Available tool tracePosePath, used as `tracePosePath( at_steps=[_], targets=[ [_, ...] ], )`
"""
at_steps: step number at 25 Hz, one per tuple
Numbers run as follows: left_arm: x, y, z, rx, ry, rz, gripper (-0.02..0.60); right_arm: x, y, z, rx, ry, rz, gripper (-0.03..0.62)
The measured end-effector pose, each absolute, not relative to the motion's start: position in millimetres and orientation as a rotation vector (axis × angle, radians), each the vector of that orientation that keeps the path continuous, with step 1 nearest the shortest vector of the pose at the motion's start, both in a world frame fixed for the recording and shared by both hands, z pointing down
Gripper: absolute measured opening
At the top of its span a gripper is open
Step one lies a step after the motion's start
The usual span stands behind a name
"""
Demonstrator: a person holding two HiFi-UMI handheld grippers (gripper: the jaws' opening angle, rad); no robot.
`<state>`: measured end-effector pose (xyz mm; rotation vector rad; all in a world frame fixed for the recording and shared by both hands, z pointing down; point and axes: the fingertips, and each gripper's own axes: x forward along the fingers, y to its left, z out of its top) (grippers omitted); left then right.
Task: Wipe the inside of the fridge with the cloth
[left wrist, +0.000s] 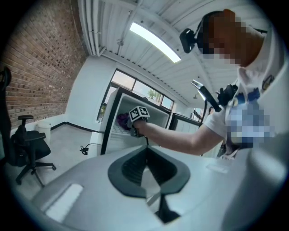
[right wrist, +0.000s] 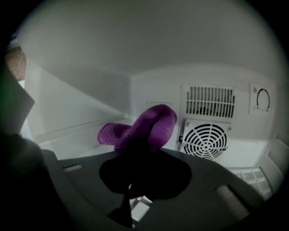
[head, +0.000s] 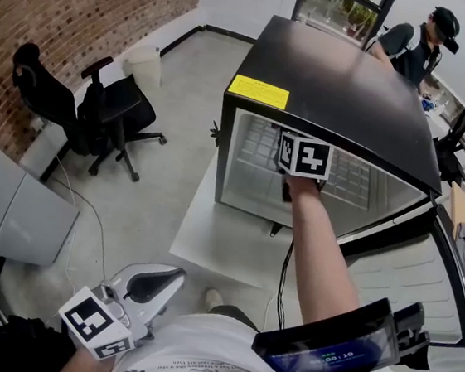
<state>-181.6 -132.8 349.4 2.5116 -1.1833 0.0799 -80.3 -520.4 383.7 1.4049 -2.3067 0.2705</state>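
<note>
Purple cloth point(right wrist: 145, 127), pinched between right gripper point(right wrist: 142, 164) jaws

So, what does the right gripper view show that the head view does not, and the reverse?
Only the right gripper view: the purple cloth clamped in the right gripper, plus the round fan grille and the dial on the back wall. Only the head view: the fridge's black top with its yellow label, the office chair, the left gripper held low. Both: the fridge's white inside.
</note>
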Motion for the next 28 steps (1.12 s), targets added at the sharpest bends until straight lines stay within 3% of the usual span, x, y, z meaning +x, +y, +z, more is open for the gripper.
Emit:
tracePosePath(
  at_steps=[14,28],
  targets=[
    [-200.2,-109.1,350.6,2.47,-1.256,0.106,0.005,-121.7,-502.9,373.2,1.292,-2.463,0.34,0.066],
    [-151.5,-115.8,351.6,2.603,-0.954,0.11,0.005,74.8,-483.2,354.1,1.703,-2.136,0.219,0.066]
  ],
)
